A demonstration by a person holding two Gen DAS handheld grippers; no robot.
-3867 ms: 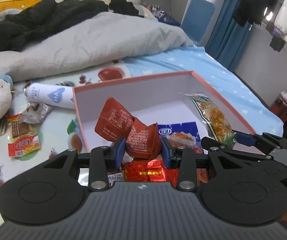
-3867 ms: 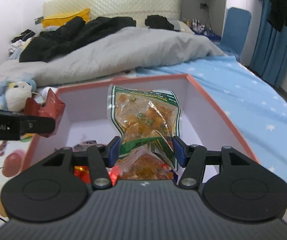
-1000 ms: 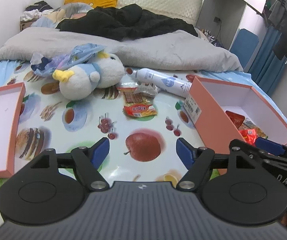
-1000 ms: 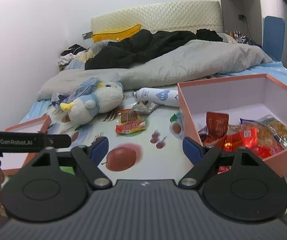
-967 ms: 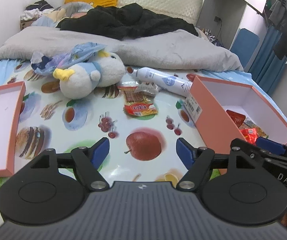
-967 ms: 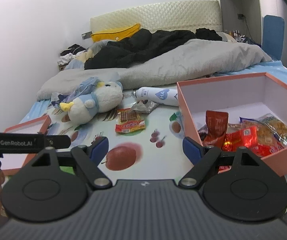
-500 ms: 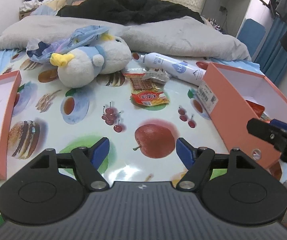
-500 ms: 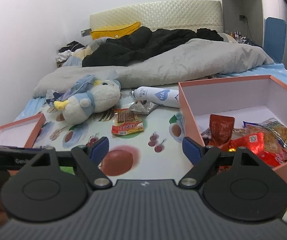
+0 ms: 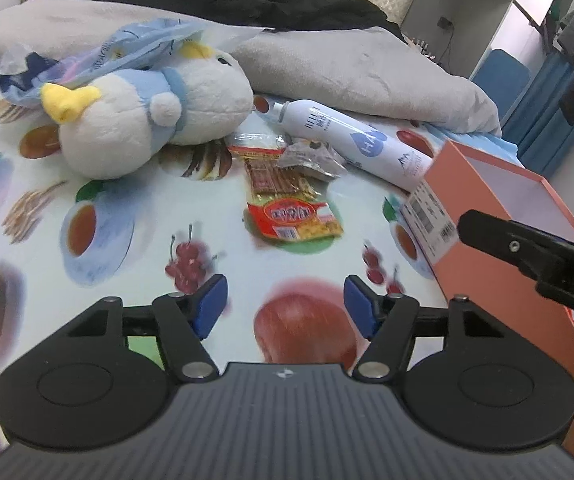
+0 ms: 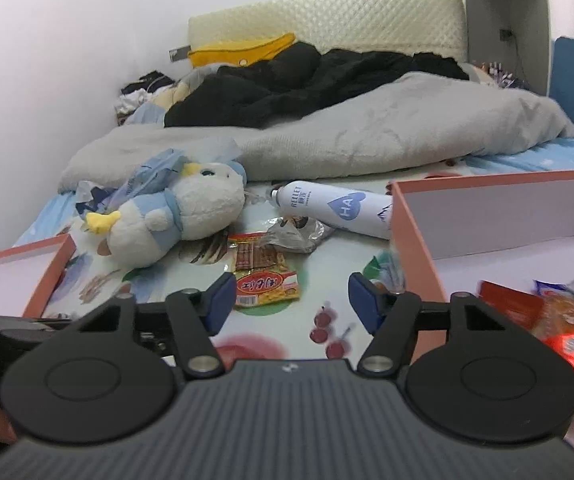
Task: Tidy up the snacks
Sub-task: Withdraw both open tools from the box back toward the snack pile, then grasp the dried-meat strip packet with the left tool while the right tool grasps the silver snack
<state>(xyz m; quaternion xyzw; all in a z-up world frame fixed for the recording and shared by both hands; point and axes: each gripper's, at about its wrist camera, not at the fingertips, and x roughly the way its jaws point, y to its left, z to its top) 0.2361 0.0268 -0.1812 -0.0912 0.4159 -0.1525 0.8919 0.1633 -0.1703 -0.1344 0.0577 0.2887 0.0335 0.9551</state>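
Note:
A red and yellow snack pack (image 9: pixel 287 200) lies flat on the fruit-print cloth, with a crumpled silver wrapper (image 9: pixel 311 158) at its far end. Both also show in the right wrist view, the pack (image 10: pixel 263 276) and the wrapper (image 10: pixel 299 234). The pink box (image 10: pixel 415 248) on the right holds several red and orange snack packs (image 10: pixel 567 320). My left gripper (image 9: pixel 281 306) is open and empty, a short way in front of the pack. My right gripper (image 10: pixel 289 300) is open and empty, low near the pack and left of the box.
A plush penguin (image 9: pixel 147 120) under a blue plastic bag lies at the back left. A white spray bottle (image 9: pixel 351 140) lies between it and the box (image 9: pixel 487 216). The box lid (image 10: pixel 23 276) sits far left. A grey quilt (image 10: pixel 367 132) lies behind.
Both grippers let go of their snacks in the box, drew back, and now move forward and lower toward the snack pack on the cloth. Both stay open.

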